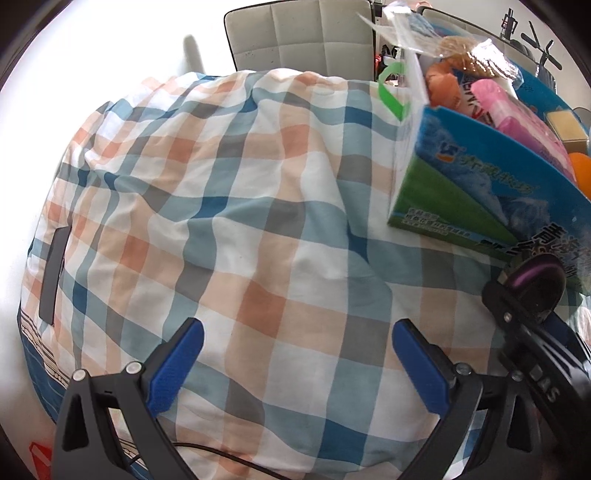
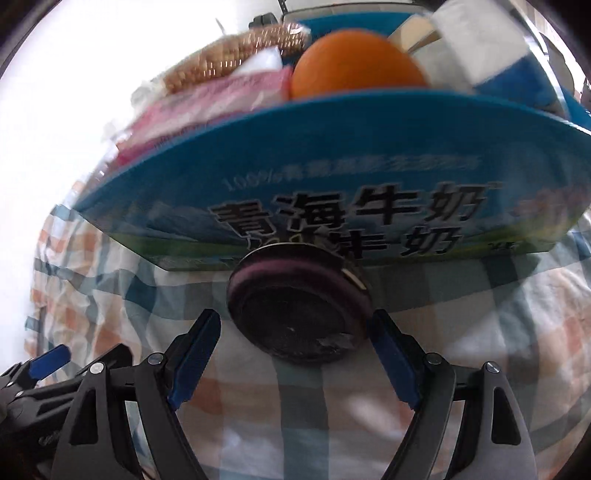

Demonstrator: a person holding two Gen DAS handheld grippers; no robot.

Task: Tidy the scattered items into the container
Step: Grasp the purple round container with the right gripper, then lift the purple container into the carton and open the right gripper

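The container is an open blue and green milk carton box [image 2: 332, 155] standing on a checked cloth [image 1: 258, 221]. It holds an orange [image 2: 354, 62], a pink pack [image 2: 207, 99], a biscuit pack [image 2: 229, 55] and a white and blue pack [image 2: 480, 48]. A dark round disc with a purple rim [image 2: 299, 310] lies on the cloth against the box front. My right gripper [image 2: 293, 317] stands open, pointing steeply down, its blue pads either side of the disc's near half without pressing it. My left gripper [image 1: 298, 326] hangs open over bare cloth, nothing between its fingers.
The cloth is rumpled and covers a rounded table top. A grey padded chair [image 1: 299, 33] stands behind it. A flat dark bar [image 1: 55, 273] lies at the cloth's left edge. The right tool's black body [image 1: 535, 350] reaches in at the lower right of the left wrist view.
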